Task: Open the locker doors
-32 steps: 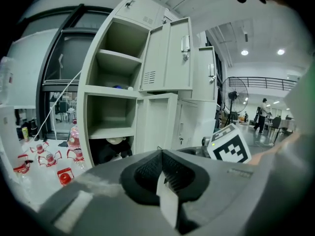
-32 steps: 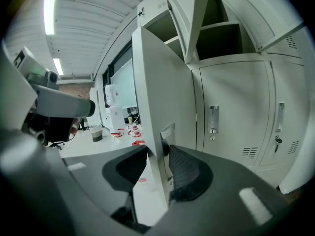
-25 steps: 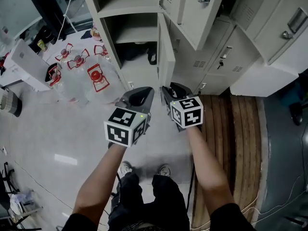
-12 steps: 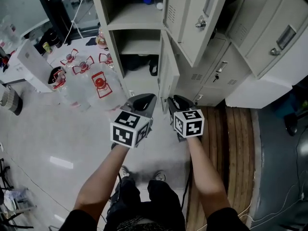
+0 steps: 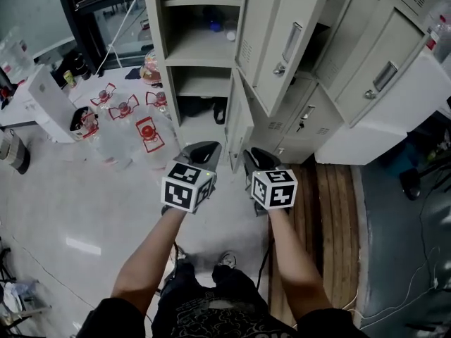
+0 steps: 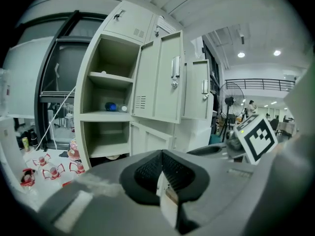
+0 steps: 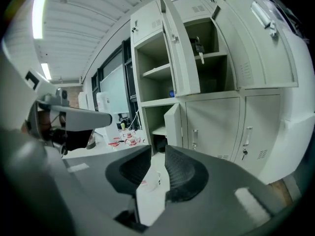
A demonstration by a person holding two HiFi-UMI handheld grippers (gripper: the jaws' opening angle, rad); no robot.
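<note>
Left gripper [image 5: 201,148]: ribbed black pads pressed together, empty. Right gripper [image 5: 255,155]: jaws had just been closing to a narrow slit, nothing between them. Both hung short of the pale grey sheet-metal lockers [image 5: 156,41]. The tall upper door [image 5: 282,41] and small lower door [image 5: 238,122] stood ajar; the flat lower door with slim metal handle [image 5: 303,115] was shut. Risks: slit too tight for that smooth handle, so pads could skid. The thin open panel edge could catch my forearm.
</note>
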